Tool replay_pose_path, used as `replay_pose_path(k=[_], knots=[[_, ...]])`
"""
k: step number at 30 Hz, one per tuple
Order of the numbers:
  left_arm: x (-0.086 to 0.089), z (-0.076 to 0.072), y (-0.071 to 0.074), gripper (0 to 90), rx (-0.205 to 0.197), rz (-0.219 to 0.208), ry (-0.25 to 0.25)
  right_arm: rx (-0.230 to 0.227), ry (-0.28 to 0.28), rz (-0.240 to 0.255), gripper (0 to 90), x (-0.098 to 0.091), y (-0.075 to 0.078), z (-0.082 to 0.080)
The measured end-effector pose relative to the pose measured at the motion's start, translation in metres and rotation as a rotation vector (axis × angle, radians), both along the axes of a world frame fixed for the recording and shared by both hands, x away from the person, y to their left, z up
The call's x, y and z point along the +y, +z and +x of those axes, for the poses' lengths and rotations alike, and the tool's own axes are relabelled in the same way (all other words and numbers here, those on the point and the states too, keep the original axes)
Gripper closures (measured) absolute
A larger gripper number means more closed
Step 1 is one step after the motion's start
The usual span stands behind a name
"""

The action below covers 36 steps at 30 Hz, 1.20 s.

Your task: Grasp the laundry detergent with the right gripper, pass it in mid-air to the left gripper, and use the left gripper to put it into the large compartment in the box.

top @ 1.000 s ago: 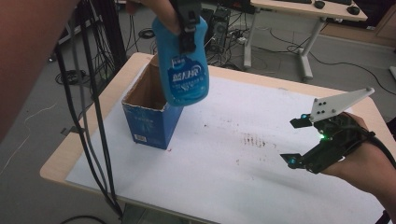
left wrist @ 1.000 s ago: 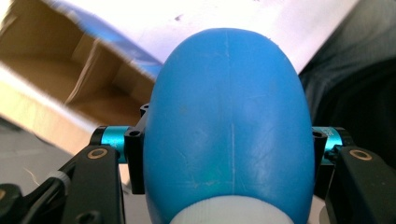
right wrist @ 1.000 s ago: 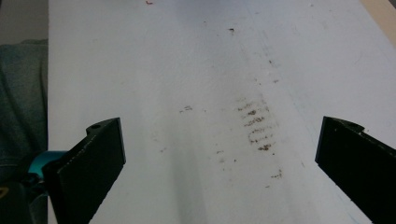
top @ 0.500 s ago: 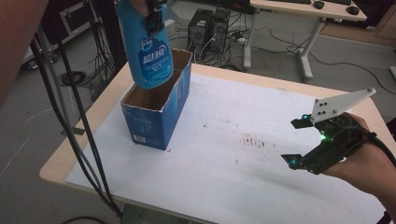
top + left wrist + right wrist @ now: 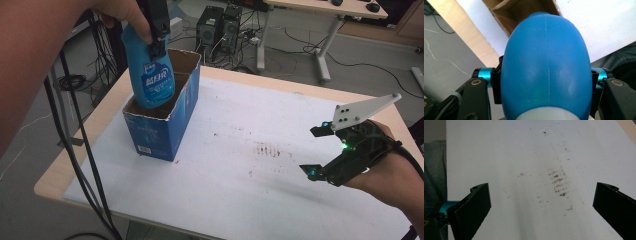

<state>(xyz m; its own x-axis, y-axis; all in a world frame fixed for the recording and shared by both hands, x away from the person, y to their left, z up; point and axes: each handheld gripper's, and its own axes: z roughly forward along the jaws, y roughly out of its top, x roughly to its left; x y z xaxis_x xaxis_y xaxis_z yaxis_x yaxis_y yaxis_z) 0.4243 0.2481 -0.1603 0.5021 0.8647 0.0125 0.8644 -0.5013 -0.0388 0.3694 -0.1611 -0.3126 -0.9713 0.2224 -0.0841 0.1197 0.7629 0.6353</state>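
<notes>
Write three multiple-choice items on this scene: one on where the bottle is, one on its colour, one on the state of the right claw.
1. Where is the bottle's lower end?
A. Inside the open cardboard box
B. Lying on the white sheet
C. On the floor

2. What colour is the bottle?
A. Red
B. Blue
C. Green

3. How is the right claw?
A. Shut on the bottle
B. Shut on the box
C. Open and holding nothing

Answers:
1 A: the bottle, held by the left claw, dips into the box.
2 B: its body is blue.
3 C: the right claw has its jaws apart above the white sheet.
</notes>
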Motion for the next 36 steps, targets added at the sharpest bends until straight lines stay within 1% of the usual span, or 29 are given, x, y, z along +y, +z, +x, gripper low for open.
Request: replay_pose_path(k=[1, 2, 3, 4, 5, 6, 7, 8, 10, 13, 14, 15, 16, 18, 19, 20, 27, 29, 31, 36], knots=[[0.000, 0.002, -0.006, 39.1, 0.005, -0.002, -0.012, 0.001, 0.002, -0.001, 0.7, 0.000, 0.000, 0.001], [0.000, 0.002, -0.006, 39.1, 0.005, -0.002, -0.012, 0.001, 0.002, -0.001, 0.7, 0.000, 0.000, 0.001], [-0.001, 0.005, -0.020, 39.1, 0.013, -0.011, -0.032, 0.003, -0.001, 0.002, 0.7, 0.000, 0.000, 0.000], [-0.001, 0.005, -0.020, 39.1, 0.013, -0.011, -0.032, 0.003, -0.001, 0.002, 0.7, 0.000, 0.000, 0.000], [-0.001, 0.008, -0.036, 39.1, 0.021, -0.012, -0.069, 0.002, -0.008, 0.005, 0.7, 0.000, 0.000, -0.001], [-0.001, 0.009, -0.041, 39.2, 0.023, -0.012, -0.077, 0.003, -0.011, 0.003, 0.7, 0.000, 0.000, -0.002], [-0.001, 0.010, -0.050, 39.1, 0.030, -0.009, -0.097, 0.003, -0.010, 0.003, 0.7, -0.001, 0.000, -0.002], [-0.001, 0.011, -0.054, 39.1, 0.035, -0.006, -0.114, 0.002, -0.012, 0.001, 0.7, -0.002, 0.000, -0.002], [-0.001, 0.013, -0.067, 39.2, 0.044, 0.007, -0.170, 0.006, -0.016, -0.002, 0.7, -0.003, 0.000, -0.003], [-0.002, 0.013, -0.082, 39.2, 0.044, 0.022, -0.238, 0.010, -0.026, -0.011, 0.7, -0.006, -0.001, -0.003], [-0.002, 0.013, -0.082, 39.2, 0.044, 0.022, -0.238, 0.010, -0.026, -0.011, 0.7, -0.006, -0.001, -0.003], [-0.004, 0.014, -0.089, 39.2, 0.040, 0.016, -0.270, 0.008, -0.027, -0.015, 0.7, -0.007, -0.001, -0.003], [-0.004, 0.014, -0.094, 39.2, 0.037, 0.017, -0.305, 0.014, -0.034, -0.019, 0.7, -0.009, -0.001, -0.003], [-0.007, 0.013, -0.104, 39.2, 0.028, 0.023, -0.365, 0.009, -0.037, -0.024, 0.7, -0.010, -0.001, -0.003], [-0.007, 0.014, -0.106, 39.2, 0.028, 0.029, -0.379, 0.010, -0.040, -0.024, 0.7, -0.010, -0.001, -0.003], [-0.008, 0.014, -0.112, 39.2, 0.024, 0.034, -0.400, 0.013, -0.039, -0.024, 0.7, -0.010, -0.001, -0.003], [-0.008, 0.016, -0.133, 39.1, 0.025, 0.031, -0.473, 0.009, -0.045, -0.027, 0.7, -0.013, -0.002, -0.005], [-0.008, 0.017, -0.138, 39.1, 0.025, 0.030, -0.482, 0.013, -0.048, -0.028, 0.7, -0.014, -0.002, -0.004], [-0.007, 0.017, -0.138, 39.0, 0.015, 0.014, -0.483, 0.015, -0.050, -0.030, 0.7, -0.015, -0.002, -0.004], [-0.006, 0.018, -0.139, 38.9, 0.017, 0.013, -0.499, 0.018, -0.048, -0.033, 0.7, -0.014, -0.004, -0.004]])
